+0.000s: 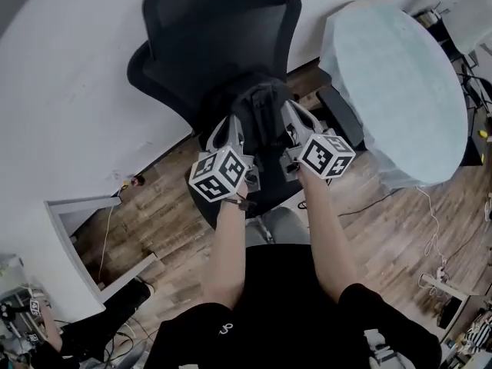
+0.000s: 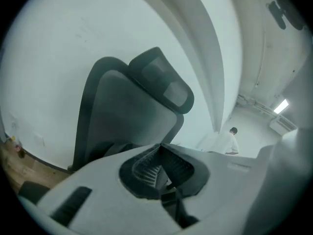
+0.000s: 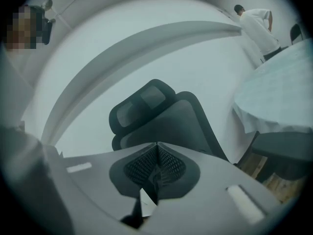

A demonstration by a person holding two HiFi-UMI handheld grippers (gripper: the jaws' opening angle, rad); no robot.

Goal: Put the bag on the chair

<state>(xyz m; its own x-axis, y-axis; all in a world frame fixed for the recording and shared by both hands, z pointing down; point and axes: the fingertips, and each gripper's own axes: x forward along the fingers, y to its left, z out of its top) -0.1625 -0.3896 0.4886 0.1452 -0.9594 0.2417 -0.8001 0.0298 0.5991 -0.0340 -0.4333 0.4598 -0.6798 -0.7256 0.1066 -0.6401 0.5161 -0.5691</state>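
The left gripper (image 2: 160,147) has its jaws pressed together on a dark strap (image 2: 172,205) of the bag. The right gripper (image 3: 157,146) is likewise clamped on a dark strap, with a white tag (image 3: 145,203) beside it. In the head view the black bag (image 1: 261,106) is at centre frame, between the two grippers' tips and over the seat of the black chair (image 1: 223,37). Whether it rests on the seat cannot be told. A round, pale-covered table (image 1: 400,83) stands at the upper right.
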